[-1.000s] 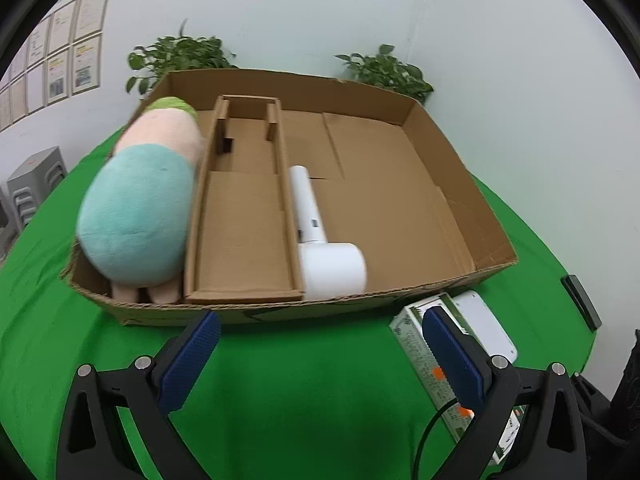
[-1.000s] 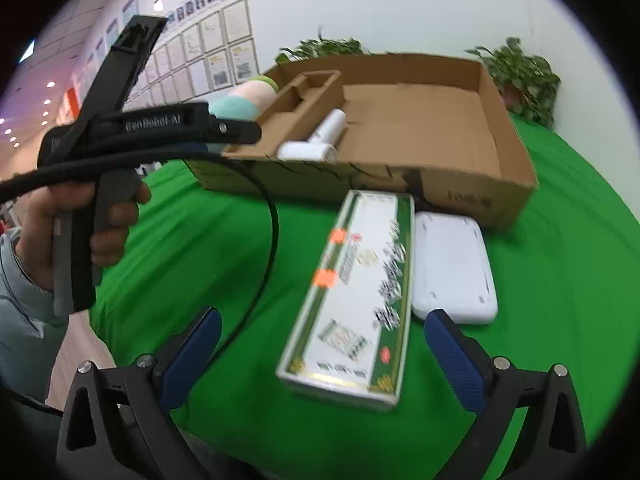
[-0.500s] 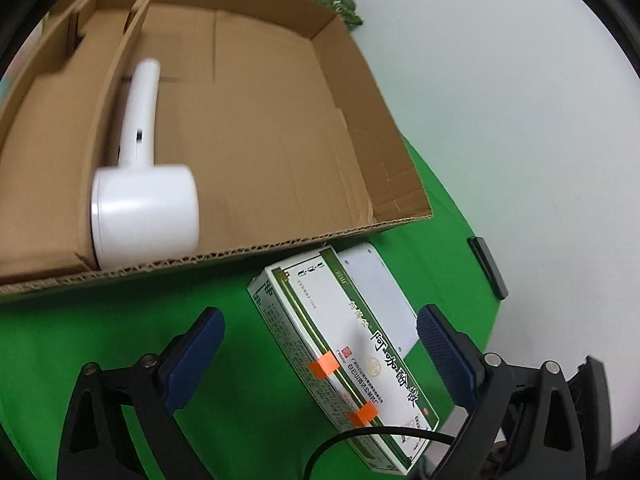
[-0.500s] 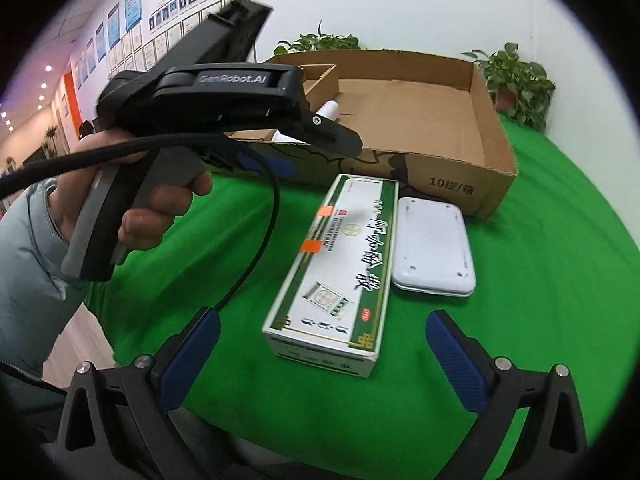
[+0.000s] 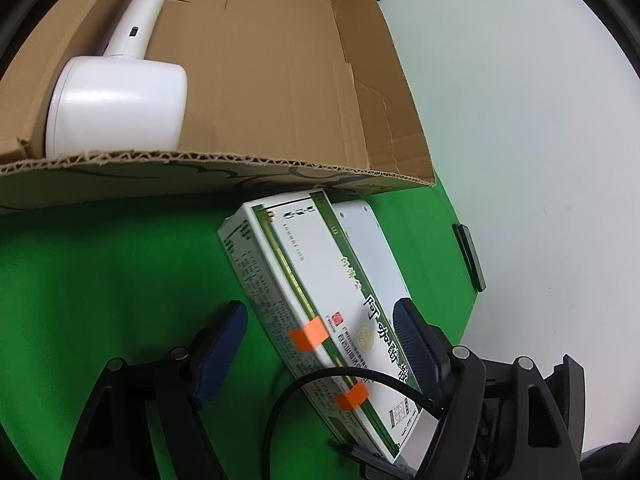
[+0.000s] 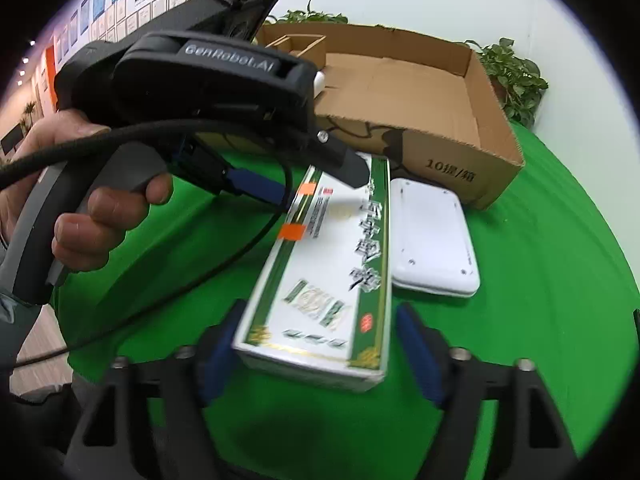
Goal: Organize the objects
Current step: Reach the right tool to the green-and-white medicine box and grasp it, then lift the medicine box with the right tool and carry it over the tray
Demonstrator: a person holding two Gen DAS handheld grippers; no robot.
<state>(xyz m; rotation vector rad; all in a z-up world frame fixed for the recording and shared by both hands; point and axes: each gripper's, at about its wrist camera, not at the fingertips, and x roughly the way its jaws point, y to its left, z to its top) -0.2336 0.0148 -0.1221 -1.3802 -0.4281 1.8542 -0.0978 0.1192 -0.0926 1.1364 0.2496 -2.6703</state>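
both grippers straddle the long green-and-white box [image 6: 324, 276], which lies flat on the green bench [image 6: 540, 320] just in front of the cardboard carton [image 6: 472, 152]; right gripper [image 6: 320, 354] is at the near end, jaws closing, pads not yet pressing on the box sides as far as i can see, so released for now; left gripper [image 5: 320, 344] sits across the middle of the box by the orange tape tabs [image 5: 308, 334], jaws closing too, box between them, small gaps on both sides, also not clamped.

risks as i read it:
- left gripper sits skewed to the box's long axis; closing like that would likely twist the box or pinch a corner instead of flat faces
- black cable [image 5: 360, 380] drapes over the box top near the left pad; could get trapped in the grip or drag the box
- white flat case [image 6: 432, 236] lies touching or just beside the box's far long side; the left gripper's outer finger may shove it or catch its edge
- two grips closing unevenly could tilt the box on lift; carton front wall is close, so a low lift may clip it
- white handheld device [image 5: 116, 104] already lies in the carton near the front wall; a drop on that side would land on it
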